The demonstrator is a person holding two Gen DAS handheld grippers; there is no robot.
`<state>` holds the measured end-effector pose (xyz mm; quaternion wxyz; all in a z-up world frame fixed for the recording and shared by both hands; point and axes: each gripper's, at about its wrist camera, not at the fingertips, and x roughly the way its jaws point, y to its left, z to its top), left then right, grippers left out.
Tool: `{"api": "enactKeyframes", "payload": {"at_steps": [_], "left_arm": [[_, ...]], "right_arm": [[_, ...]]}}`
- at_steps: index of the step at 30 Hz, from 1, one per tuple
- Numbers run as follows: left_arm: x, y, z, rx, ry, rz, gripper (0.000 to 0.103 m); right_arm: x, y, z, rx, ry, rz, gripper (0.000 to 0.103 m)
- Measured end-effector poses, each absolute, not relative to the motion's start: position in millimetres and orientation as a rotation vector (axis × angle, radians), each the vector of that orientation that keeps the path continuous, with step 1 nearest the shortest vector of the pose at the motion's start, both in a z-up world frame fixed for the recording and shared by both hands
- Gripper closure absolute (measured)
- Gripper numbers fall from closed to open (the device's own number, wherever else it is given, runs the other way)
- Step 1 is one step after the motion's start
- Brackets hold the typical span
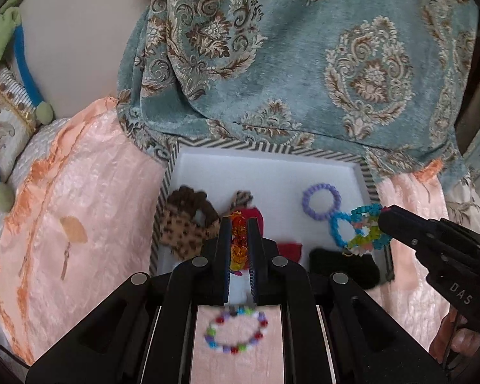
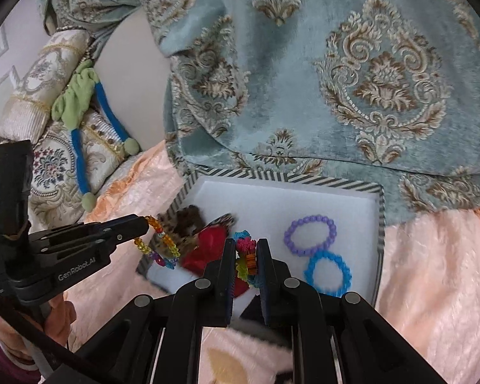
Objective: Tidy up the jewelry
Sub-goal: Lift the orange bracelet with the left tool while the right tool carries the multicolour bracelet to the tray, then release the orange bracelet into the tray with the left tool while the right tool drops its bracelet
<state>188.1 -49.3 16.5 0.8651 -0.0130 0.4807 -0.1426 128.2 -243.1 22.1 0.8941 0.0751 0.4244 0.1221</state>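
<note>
A white tray (image 1: 265,166) with a striped rim lies on a pink blanket. My left gripper (image 1: 239,224) is shut on a rainbow crystal bracelet (image 1: 238,243), held over the tray's left front; it also shows in the right wrist view (image 2: 158,243). My right gripper (image 2: 245,246) is shut on a multicolour braided bracelet (image 2: 246,262), seen at the tray's right edge in the left wrist view (image 1: 369,228). A purple bead bracelet (image 2: 310,235) and a blue bead bracelet (image 2: 328,272) lie in the tray. Another multicolour bead bracelet (image 1: 236,332) lies on the blanket below my left gripper.
Leopard-print and brown scrunchies (image 1: 188,220), a red scrunchie (image 2: 208,246) and a black one (image 1: 345,265) lie in the tray. A teal patterned blanket (image 1: 304,64) rises behind it. Cushions and a blue-green cord (image 2: 80,128) lie at the left.
</note>
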Motion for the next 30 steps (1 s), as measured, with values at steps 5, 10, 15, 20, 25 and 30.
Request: {"api": "enactKeyframes", "payload": {"at_steps": [5, 10, 15, 20, 25, 30], "left_arm": [[227, -62, 0, -0.054, 1.036, -0.284, 0.095], [254, -76, -14, -0.052, 1.053, -0.281, 0.095], [276, -84, -25, -0.032, 1.052, -0.267, 0.095], [296, -79, -45, -0.031, 1.077, -0.239, 0.095], [304, -75, -60, -0.017, 1.091, -0.226, 0.095], [309, -74, -69, -0.02, 1.093, -0.204, 0.094]], "right_arm": [[166, -243, 0, 0.176, 0.921, 0.265, 0.091], [193, -236, -24, 0.182, 0.962, 0.281, 0.091], [216, -234, -42, 0.208, 0.989, 0.297, 0.091], [239, -235, -59, 0.208, 1.016, 0.267, 0.091], [253, -237, -69, 0.162, 1.019, 0.18, 0.091], [261, -242, -77, 0.152, 1.06, 0.125, 0.088]]}}
